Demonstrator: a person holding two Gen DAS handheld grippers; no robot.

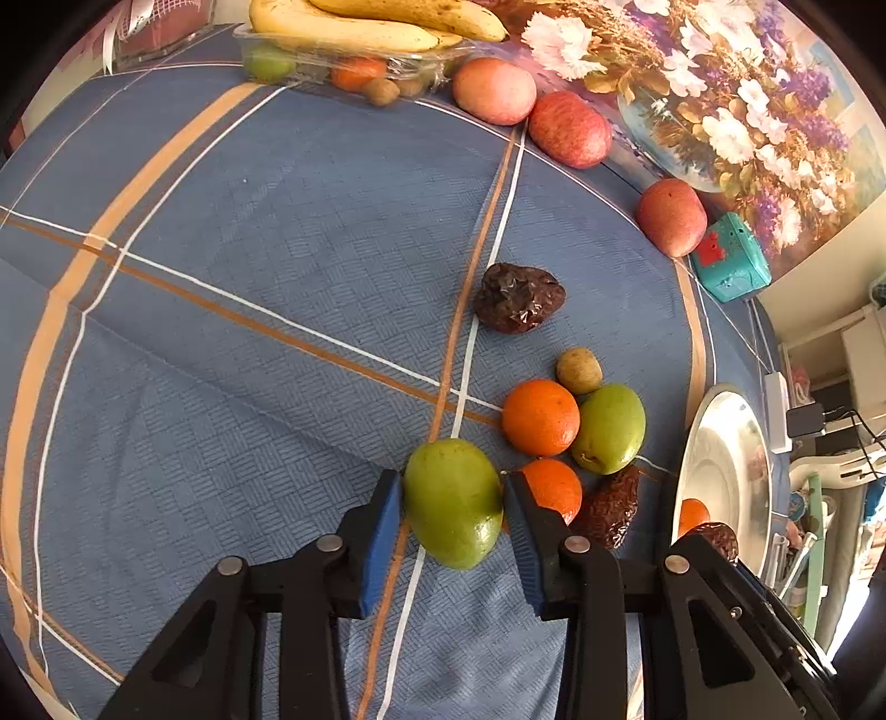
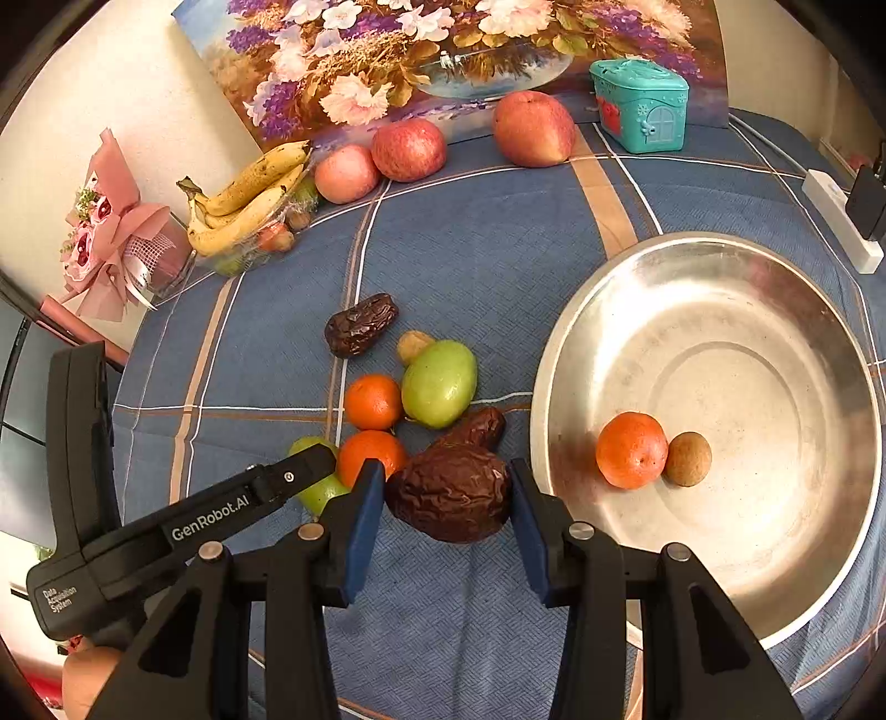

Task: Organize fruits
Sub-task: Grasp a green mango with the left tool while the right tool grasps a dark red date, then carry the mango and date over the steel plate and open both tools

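Note:
My left gripper point(image 1: 451, 487) is shut on a green fruit point(image 1: 451, 501), its blue pads pressing both sides. The right gripper point(image 2: 446, 476) is shut on a big wrinkled dark date point(image 2: 451, 493), held beside the steel bowl point(image 2: 720, 260). An orange point(image 2: 631, 450) and a small brown fruit point(image 2: 688, 458) lie in the bowl. On the blue cloth sits a pile: two oranges point(image 2: 372, 401) point(image 2: 371, 454), another green fruit point(image 2: 439, 383), a date point(image 2: 476, 426) and a small brown fruit point(image 2: 412, 344). One more date point(image 2: 360, 332) lies apart, farther back.
Three red apples point(image 2: 408, 148) line the back edge in front of a flower painting point(image 2: 443, 50). Bananas point(image 2: 243, 194) rest on a plastic tray at the back left. There is a teal toy house point(image 2: 639, 105), a pink bouquet point(image 2: 111, 221) and a power strip point(image 2: 841, 221).

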